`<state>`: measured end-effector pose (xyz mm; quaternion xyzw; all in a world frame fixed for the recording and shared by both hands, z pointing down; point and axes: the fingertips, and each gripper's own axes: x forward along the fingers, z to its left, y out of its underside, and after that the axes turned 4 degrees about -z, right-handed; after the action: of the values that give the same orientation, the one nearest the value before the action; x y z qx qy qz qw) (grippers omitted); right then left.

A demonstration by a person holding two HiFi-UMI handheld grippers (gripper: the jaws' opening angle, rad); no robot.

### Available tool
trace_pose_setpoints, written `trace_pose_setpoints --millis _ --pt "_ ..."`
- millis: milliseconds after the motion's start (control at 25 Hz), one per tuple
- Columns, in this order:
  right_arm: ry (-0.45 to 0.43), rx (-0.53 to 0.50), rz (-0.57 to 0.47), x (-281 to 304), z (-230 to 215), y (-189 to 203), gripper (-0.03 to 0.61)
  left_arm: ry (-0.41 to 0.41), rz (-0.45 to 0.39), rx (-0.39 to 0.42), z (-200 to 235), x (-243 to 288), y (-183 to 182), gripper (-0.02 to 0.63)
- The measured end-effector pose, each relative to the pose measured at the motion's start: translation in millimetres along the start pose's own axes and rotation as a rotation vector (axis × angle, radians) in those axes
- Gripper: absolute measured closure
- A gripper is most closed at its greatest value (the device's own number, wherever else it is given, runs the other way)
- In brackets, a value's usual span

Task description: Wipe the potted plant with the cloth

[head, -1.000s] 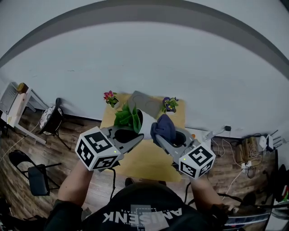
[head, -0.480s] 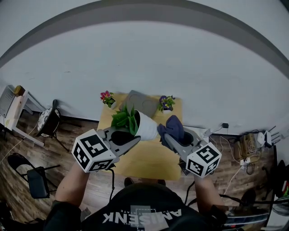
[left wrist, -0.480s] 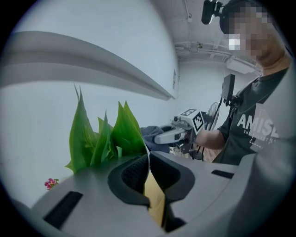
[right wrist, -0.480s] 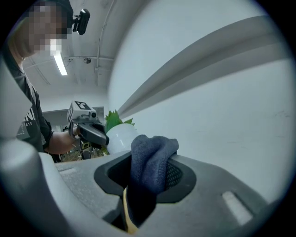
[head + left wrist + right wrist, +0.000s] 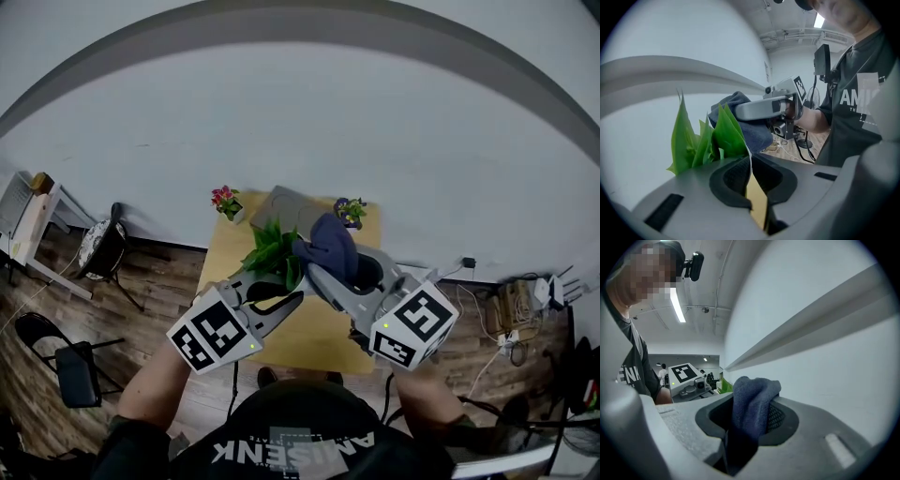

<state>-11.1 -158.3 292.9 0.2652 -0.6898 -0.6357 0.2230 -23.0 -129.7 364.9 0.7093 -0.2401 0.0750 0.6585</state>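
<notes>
Your table [image 5: 317, 330] fills the frame's centre, with one grey board [image 5: 292, 208] at its far edge. Your left gripper [image 5: 289, 296], jaws nearly together, pinches the thin pot rim of the potted plant [image 5: 272, 253], holding it above the table at centre frame. Your right gripper [image 5: 315, 268] is clamped on the one dark blue cloth [image 5: 330, 240]. The cloth lies just right of and above the leaves, overlapping them; actual contact can't be told. The leaves run lengthwise toward upper left, so your wiping stroke likely goes that way, and the right gripper is the nearer. Two small flowering pots, pink [image 5: 226, 201] and purple [image 5: 352, 212], make three plants.
</notes>
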Motion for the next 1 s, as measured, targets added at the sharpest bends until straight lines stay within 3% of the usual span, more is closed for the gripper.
trace_pose_setpoints --millis 280,520,760,1000 --pt "0.028 0.030 0.025 2 -7 17 0.448 -0.026 -0.037 0.030 -2 -12 0 0.600" --pt "0.114 0.113 0.054 -13 -30 47 0.448 -0.030 -0.065 0.054 -1 -17 -5 0.600" --pt "0.173 0.164 0.094 -28 -49 72 0.448 -0.013 -0.072 0.131 -6 -18 -5 0.600" --pt "0.214 0.200 0.139 -43 -64 96 0.448 0.025 -0.057 0.158 -13 -16 -8 0.600"
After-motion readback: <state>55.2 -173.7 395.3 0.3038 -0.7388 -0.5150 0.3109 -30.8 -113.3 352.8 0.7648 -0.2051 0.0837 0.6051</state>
